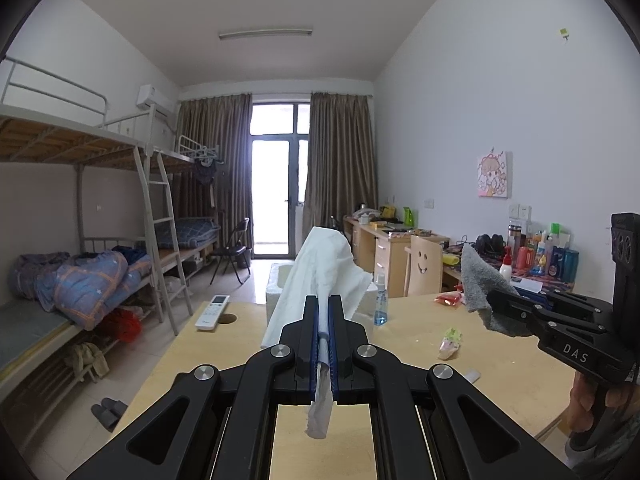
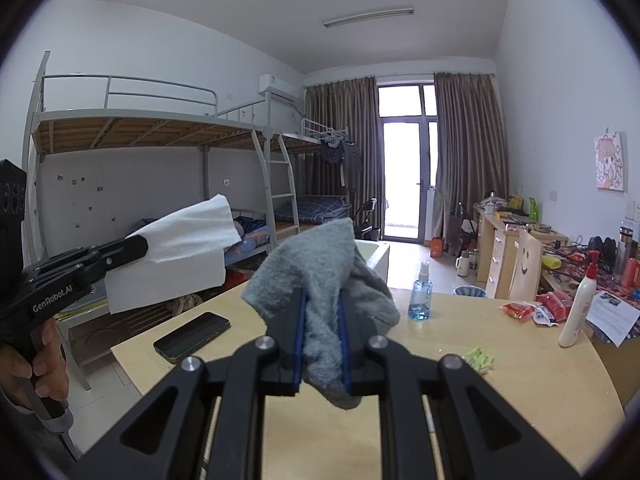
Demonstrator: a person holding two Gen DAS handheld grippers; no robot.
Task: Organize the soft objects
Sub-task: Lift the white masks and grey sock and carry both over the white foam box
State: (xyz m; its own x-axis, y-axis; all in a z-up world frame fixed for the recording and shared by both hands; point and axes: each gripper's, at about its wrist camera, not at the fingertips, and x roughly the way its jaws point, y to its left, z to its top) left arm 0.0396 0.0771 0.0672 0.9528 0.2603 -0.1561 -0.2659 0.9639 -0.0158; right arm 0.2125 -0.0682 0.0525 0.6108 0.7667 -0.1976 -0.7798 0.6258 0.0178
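My left gripper point(image 1: 324, 304) is shut on a white cloth point(image 1: 320, 276), which stands up past the fingertips and hangs down behind them above the wooden table point(image 1: 500, 360). The same white cloth point(image 2: 184, 244) shows at the left of the right wrist view. My right gripper point(image 2: 323, 300) is shut on a grey fuzzy cloth point(image 2: 320, 272), held above the table point(image 2: 520, 392). In the left wrist view the grey cloth point(image 1: 478, 280) and the right gripper point(image 1: 496, 298) are at the right, level with my left gripper.
A white foam box point(image 1: 276, 284) stands past the table's far edge. On the table are a blue spray bottle point(image 2: 420, 300), a phone point(image 2: 192, 336), a remote point(image 1: 212, 312), a white lotion bottle point(image 2: 578, 312), red snack packets point(image 2: 536, 308) and a green wrapper point(image 2: 478, 358).
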